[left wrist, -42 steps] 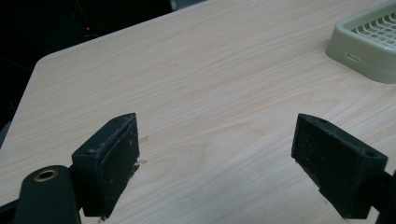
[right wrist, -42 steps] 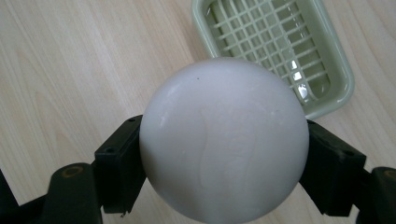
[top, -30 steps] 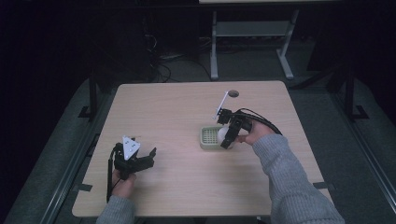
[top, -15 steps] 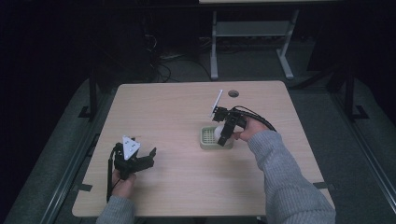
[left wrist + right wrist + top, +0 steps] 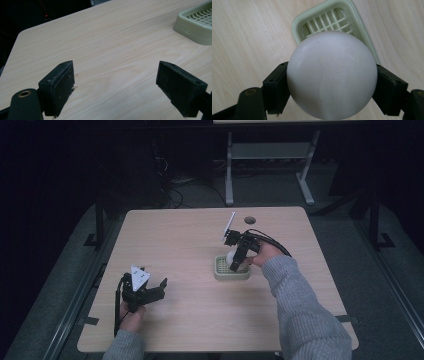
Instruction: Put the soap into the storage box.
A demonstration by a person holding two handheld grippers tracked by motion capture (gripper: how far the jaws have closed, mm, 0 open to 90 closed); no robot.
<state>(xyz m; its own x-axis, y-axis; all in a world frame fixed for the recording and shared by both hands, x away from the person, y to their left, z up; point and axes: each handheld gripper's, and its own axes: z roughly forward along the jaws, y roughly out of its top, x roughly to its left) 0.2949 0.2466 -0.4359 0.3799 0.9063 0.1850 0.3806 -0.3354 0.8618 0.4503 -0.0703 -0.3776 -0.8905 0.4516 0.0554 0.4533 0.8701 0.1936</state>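
My right tongs [image 5: 234, 263] are gripping a white ball [image 5: 332, 75] just above the green tray [image 5: 220, 271], likely for placing, so I am needing to lower before releasing, while my left tongs [image 5: 122, 82] are idling open over the desk [image 5: 190, 235].

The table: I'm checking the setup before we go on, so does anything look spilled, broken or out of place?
Nothing stands out. The green tray sits flat on the table. The right gripper holds a white ball over it, intact and clean. The left gripper is open above bare wood.
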